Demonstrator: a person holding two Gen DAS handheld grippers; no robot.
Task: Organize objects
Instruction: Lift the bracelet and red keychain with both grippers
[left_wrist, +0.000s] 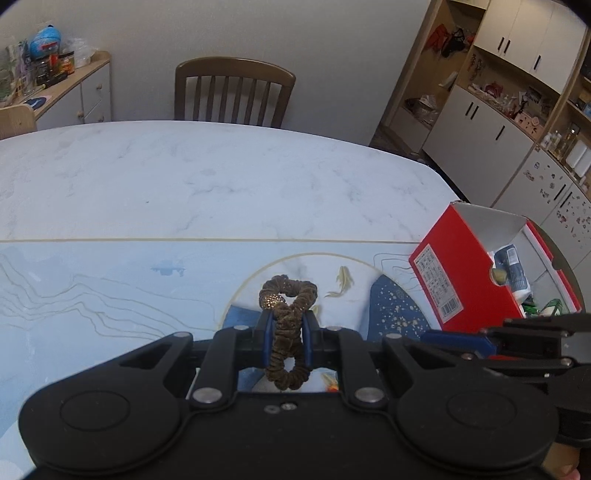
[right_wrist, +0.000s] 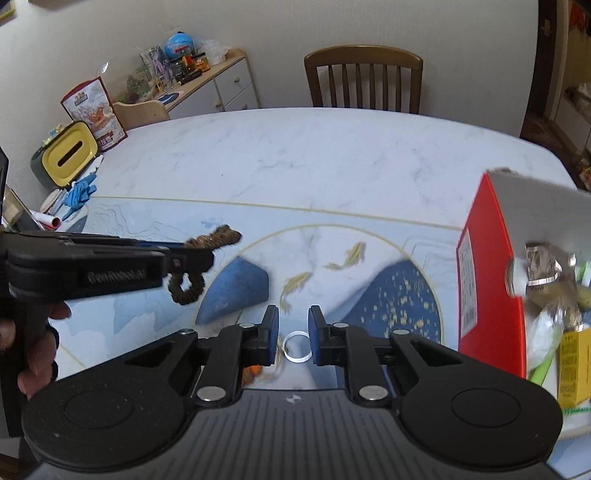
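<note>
Left wrist view: my left gripper (left_wrist: 288, 325) is pinching a brown scrunchie (left_wrist: 290, 325) btwn its 2 blue pads, loop sticking out front and back, lifted above the table mat (left_wrist: 110, 295). Red box (left_wrist: 458, 266) sits to the right w/ its top open, misc items inside, too small to ID. Right wrist view: my right gripper (right_wrist: 293, 328) has fingers spread, nothing btwn them; a small clear ring (right_wrist: 295, 347) lies on the mat right below the gap. Can't tell if pads touch it. Left gripper (right_wrist: 192, 254) shows at left of this view w/ the scrunchie (right_wrist: 207, 251) hanging from it, a hand (right_wrist: 33, 350) on its grip. Red box (right_wrist: 487, 280) is blurred at right, near my right fingers.
</note>
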